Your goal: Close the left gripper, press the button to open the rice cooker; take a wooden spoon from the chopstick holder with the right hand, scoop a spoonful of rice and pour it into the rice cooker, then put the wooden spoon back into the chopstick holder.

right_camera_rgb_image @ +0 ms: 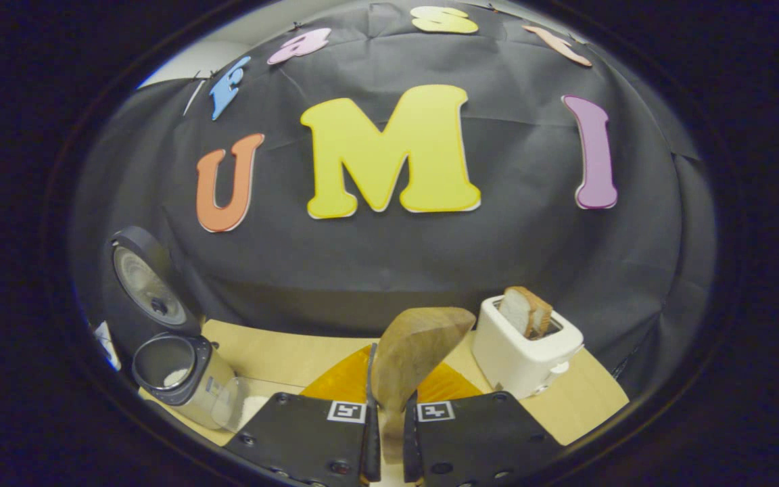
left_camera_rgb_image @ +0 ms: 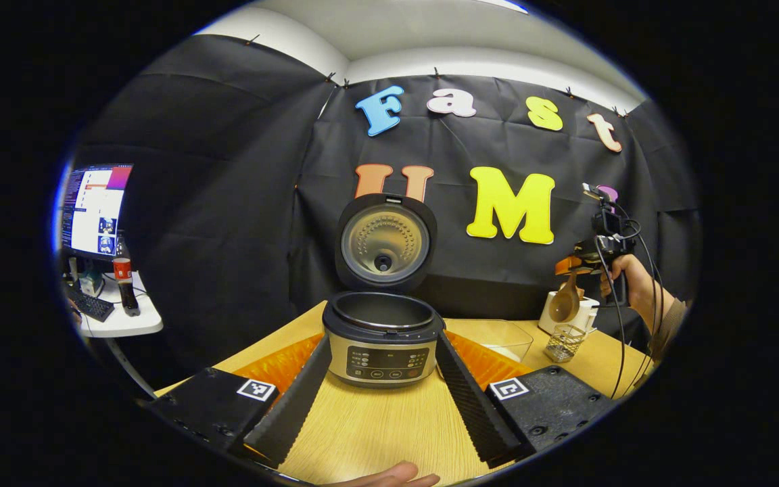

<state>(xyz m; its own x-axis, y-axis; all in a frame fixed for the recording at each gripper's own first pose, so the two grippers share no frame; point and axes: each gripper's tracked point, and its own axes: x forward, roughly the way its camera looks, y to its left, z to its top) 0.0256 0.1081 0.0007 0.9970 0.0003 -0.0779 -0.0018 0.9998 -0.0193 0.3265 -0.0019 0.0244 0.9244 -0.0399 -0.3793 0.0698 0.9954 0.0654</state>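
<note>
Right gripper point(right_camera_rgb_image: 389, 423): I clamp the wooden spoon point(right_camera_rgb_image: 413, 358) by its handle, lower centre.
Spoon handling: I judge it light, rigid; grip low.
Left gripper point(left_camera_rgb_image: 379, 399): spread apart, framing the rice cooker point(left_camera_rgb_image: 383, 338), lid up.

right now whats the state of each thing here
rice cooker: lid up, some rice in the pot
wooden spoon: clamped in right gripper
left gripper: open, empty
toaster: bread in slot
chopstick holder: upright on table
</note>
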